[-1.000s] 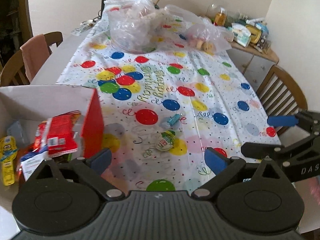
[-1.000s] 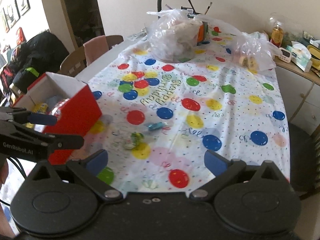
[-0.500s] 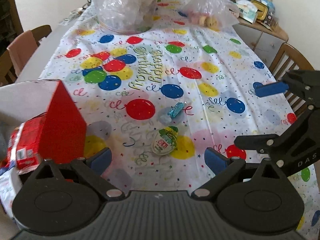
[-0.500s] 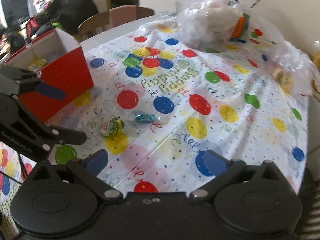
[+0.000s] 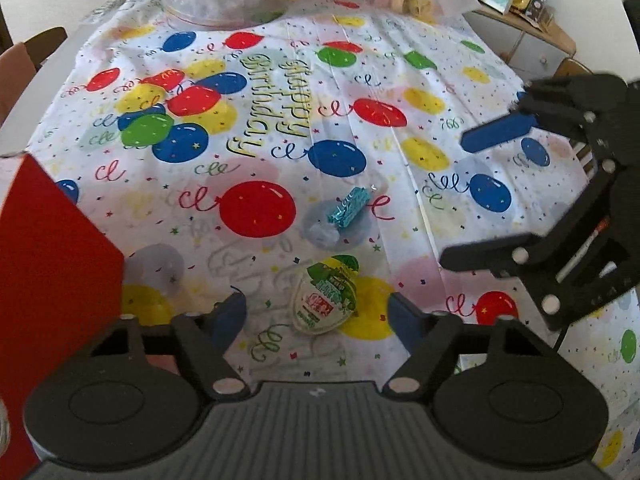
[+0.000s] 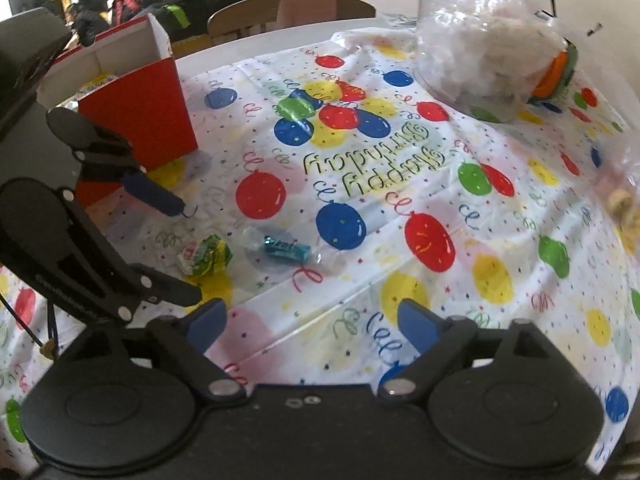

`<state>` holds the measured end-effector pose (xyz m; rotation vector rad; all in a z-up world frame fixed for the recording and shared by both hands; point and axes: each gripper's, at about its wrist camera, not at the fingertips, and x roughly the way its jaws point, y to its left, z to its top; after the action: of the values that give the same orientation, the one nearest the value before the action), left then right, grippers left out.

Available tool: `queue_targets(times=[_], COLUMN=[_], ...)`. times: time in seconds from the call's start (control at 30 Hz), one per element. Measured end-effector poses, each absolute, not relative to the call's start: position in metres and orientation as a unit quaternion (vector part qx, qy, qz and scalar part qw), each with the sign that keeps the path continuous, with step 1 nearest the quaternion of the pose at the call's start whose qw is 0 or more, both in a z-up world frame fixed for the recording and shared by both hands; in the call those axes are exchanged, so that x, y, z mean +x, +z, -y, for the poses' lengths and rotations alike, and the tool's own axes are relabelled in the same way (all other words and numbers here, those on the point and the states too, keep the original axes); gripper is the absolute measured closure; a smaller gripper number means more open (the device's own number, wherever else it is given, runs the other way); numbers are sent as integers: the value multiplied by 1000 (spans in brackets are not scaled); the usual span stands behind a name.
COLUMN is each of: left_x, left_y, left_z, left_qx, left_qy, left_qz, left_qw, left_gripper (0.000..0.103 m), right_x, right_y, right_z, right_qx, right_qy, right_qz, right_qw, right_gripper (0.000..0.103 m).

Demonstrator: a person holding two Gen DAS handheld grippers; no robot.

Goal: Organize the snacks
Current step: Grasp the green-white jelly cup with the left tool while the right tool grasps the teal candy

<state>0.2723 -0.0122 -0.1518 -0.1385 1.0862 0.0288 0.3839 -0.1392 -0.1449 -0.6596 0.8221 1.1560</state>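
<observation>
A green and white egg-shaped snack (image 5: pixel 325 296) lies on the balloon tablecloth, between the open fingers of my left gripper (image 5: pixel 318 314). A teal-wrapped candy (image 5: pixel 347 207) lies just beyond it. Both show in the right wrist view, the egg snack (image 6: pixel 205 255) and the candy (image 6: pixel 285 247). My right gripper (image 6: pixel 310 320) is open and empty, low over the cloth to the right of the snacks. It shows in the left wrist view (image 5: pixel 476 196). The red snack box (image 6: pixel 132 92) stands at the left, with packets inside.
Clear plastic bags (image 6: pixel 488 40) with food sit at the far end of the table. Wooden chairs (image 6: pixel 288 12) stand on the far side. A sideboard (image 5: pixel 520 20) with clutter stands beyond the table's right side. The box's red wall (image 5: pixel 52 256) is close on the left gripper's left.
Both grippers have dropped lower and moved in toward the two loose snacks. The left gripper now straddles the egg snack. Both stay open.
</observation>
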Motion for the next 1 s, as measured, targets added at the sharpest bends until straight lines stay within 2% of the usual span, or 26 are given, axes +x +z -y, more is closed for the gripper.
queue_targets(times=[0.07, 0.2, 0.3, 0.37, 0.4, 0.73, 0.8, 0.93, 1.0], left_x=[274, 276, 276, 274, 274, 262, 258, 252, 250], left_y=[-154, -155, -154, -154, -154, -153, -153, -152, -152], left_z=[12, 13, 15, 14, 14, 3, 0, -5, -6], left_qx=[-62, -56, -48, -50, -54, -98, -107, -121, -123], left_qy=[11, 1, -4, -7, -10, 9, 12, 22, 27], left_qz=[-516, -512, -507, -505, -504, -501, -500, -499, -500], left_qw=[854, 857, 860, 862, 862, 860, 859, 858, 857], left_gripper=[38, 42, 53, 66, 68, 70, 70, 69, 69], right_x=[385, 386, 384, 384, 384, 383, 386, 387, 386], right_y=[-148, -155, -159, -162, -163, -171, -171, -171, -171], right_z=[133, 119, 110, 104, 101, 78, 77, 79, 82], right_qx=[-309, -327, -344, -352, -356, -364, -353, -336, -327], right_qy=[525, 538, 549, 554, 556, 578, 587, 592, 589], right_qz=[-364, -354, -342, -337, -335, -324, -335, -348, -351], right_qw=[704, 692, 681, 675, 672, 655, 647, 644, 650], right_gripper=[19, 29, 34, 38, 42, 52, 63, 71, 80])
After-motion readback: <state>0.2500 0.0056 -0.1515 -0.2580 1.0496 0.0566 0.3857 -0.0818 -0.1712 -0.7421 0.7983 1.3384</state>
